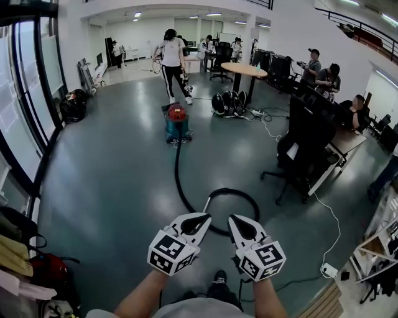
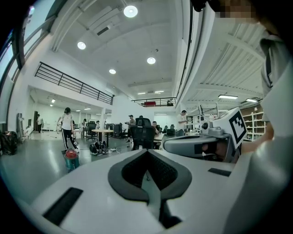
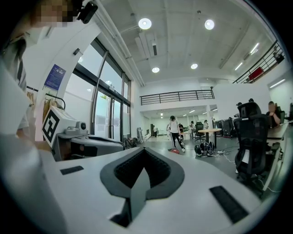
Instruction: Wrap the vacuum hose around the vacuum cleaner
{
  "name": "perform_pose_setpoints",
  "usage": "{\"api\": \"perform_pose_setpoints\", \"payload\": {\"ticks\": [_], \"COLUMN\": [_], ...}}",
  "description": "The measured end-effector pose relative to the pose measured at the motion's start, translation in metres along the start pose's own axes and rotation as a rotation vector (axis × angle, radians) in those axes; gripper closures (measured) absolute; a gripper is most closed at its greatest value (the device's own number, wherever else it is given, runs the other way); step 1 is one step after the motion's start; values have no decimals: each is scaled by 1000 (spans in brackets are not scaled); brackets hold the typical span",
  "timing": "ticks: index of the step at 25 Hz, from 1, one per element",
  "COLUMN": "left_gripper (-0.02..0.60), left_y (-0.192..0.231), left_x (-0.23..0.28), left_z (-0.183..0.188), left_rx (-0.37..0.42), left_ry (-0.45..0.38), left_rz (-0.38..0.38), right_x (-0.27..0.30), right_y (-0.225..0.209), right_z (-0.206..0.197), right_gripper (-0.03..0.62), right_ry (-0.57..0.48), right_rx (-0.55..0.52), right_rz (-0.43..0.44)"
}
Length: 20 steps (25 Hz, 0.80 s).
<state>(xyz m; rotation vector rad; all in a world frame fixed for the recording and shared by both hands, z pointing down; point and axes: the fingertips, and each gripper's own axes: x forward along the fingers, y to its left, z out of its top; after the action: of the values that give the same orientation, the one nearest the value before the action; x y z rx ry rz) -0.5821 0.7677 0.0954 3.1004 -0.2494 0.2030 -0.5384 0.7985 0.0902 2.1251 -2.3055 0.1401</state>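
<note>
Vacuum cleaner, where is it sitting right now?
Head view, centre: the vacuum cleaner stands on the floor far ahead, near the person in white, its black hose trailing back to a loop near you.

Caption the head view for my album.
Both shut, left gripper and right gripper hover above the hose leading to the vacuum cleaner.

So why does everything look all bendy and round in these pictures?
Head view: the wide lens bows the windows and floor; the vacuum cleaner and its hose look sharp. Left gripper view: a dark round rim, and ceiling lamps glare white. Right gripper view: the same round rim and bright lamps.
</note>
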Motion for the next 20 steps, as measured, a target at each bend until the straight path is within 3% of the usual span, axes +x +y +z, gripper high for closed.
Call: {"api": "perform_pose_setpoints", "payload": {"ticks": [9, 20], "left_gripper": [575, 575], "left_y": [12, 46], "left_x": [20, 94], "left_z": [-6, -17], "left_rx": [-10, -29], "left_ry": [21, 66], "left_rz": [8, 32], "right_x": [13, 52], "right_y": [-20, -91], "right_z": [-7, -18], "right_gripper": [592, 592], "right_ry": [14, 36], "right_rx": [17, 41], "right_rz": [7, 39]}}
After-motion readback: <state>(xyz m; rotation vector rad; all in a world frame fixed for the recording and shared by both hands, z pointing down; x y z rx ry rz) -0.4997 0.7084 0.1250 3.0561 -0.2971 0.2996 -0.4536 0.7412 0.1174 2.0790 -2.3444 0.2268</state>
